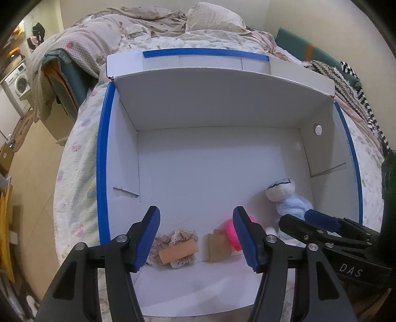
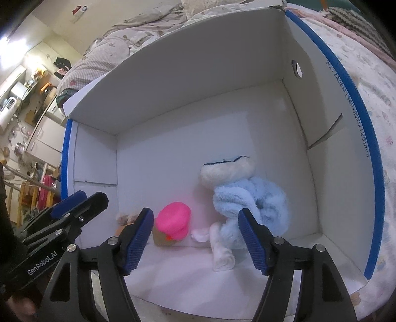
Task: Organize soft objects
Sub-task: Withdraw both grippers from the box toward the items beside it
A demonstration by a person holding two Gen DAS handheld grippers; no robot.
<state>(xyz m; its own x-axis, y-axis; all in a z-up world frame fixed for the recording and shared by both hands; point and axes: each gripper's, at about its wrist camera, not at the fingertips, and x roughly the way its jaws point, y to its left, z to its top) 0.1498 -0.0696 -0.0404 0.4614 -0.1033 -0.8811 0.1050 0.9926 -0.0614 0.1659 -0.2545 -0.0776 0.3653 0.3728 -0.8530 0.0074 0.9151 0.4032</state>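
Note:
A white cardboard box (image 1: 123, 153) with a blue-taped rim lies open on a bed. Along its near wall lie beige lace scrunchies (image 1: 173, 247) on a peach card, a brown card tag (image 1: 216, 247), a pink soft thing (image 1: 229, 230) and a light blue and white plush toy (image 1: 287, 198). My left gripper (image 1: 196, 213) hangs open over the scrunchies and the tag, holding nothing. In the right wrist view my right gripper (image 2: 195, 214) stands open above the pink thing (image 2: 174, 220) and the plush toy (image 2: 242, 198); its pads press on neither. Each gripper shows at the edge of the other's view.
The box's lid flap (image 1: 222, 89) stands up at the far side. Rumpled quilts and a pillow (image 1: 212, 17) lie on the bed behind it, and striped knitwear (image 1: 346, 81) to the right. A washing machine (image 1: 18, 81) and clutter stand far left.

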